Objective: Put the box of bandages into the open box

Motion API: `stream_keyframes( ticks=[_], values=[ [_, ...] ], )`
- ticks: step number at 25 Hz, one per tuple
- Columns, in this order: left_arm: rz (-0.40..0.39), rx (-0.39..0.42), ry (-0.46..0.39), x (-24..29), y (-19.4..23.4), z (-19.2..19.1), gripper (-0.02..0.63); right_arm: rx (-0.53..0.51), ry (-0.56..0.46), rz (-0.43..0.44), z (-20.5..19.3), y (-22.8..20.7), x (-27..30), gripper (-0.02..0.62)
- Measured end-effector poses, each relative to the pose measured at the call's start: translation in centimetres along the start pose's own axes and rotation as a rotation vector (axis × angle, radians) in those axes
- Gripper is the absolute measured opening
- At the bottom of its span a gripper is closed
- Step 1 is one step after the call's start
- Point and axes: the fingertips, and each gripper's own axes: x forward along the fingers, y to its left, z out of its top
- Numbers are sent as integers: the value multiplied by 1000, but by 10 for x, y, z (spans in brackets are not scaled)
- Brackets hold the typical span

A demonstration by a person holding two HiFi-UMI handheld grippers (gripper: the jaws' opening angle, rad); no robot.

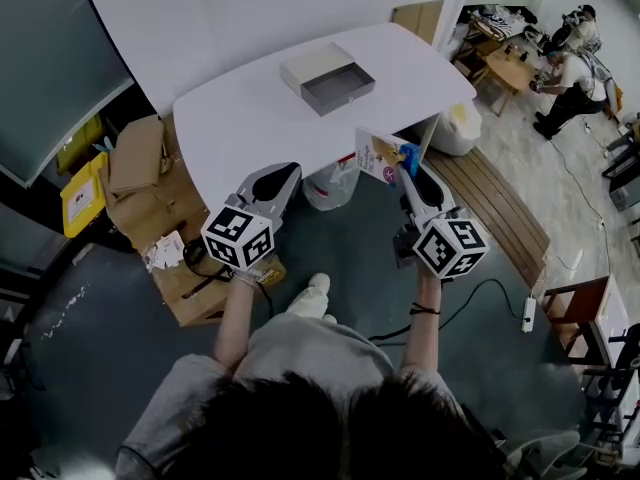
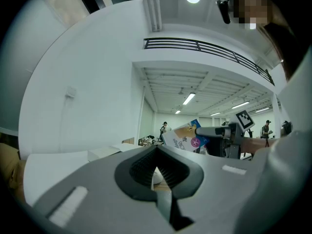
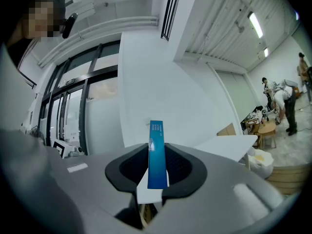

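The open box (image 1: 328, 78), a grey tray half out of a pale sleeve, lies on the far side of the white table (image 1: 250, 118). My right gripper (image 1: 404, 171) hangs in front of the table's near edge, shut on the box of bandages (image 1: 383, 155). In the right gripper view that box (image 3: 156, 152) stands edge-on between the jaws, its blue side showing. The left gripper view shows the same box (image 2: 184, 138) off to the right. My left gripper (image 1: 284, 175) hovers over the floor at the table's near edge, jaws shut (image 2: 156, 154) on nothing.
Cardboard boxes (image 1: 140, 163) and a yellow case (image 1: 80, 193) sit on the floor at left. A white bag (image 1: 328, 183) lies under the table. A wooden platform (image 1: 500, 213) runs at right, with a power strip (image 1: 528, 314). People (image 1: 570, 68) work far right.
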Motion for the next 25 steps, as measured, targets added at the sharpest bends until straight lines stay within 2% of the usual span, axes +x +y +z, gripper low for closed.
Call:
stream_keyframes(
  ticks=[14, 25],
  values=[
    [-52, -48, 1, 95, 58, -10, -8, 6, 30, -37, -5, -61, 80, 103],
    [-76, -60, 13, 136, 88, -13, -6, 23, 49, -50, -9, -87, 128, 103]
  ],
)
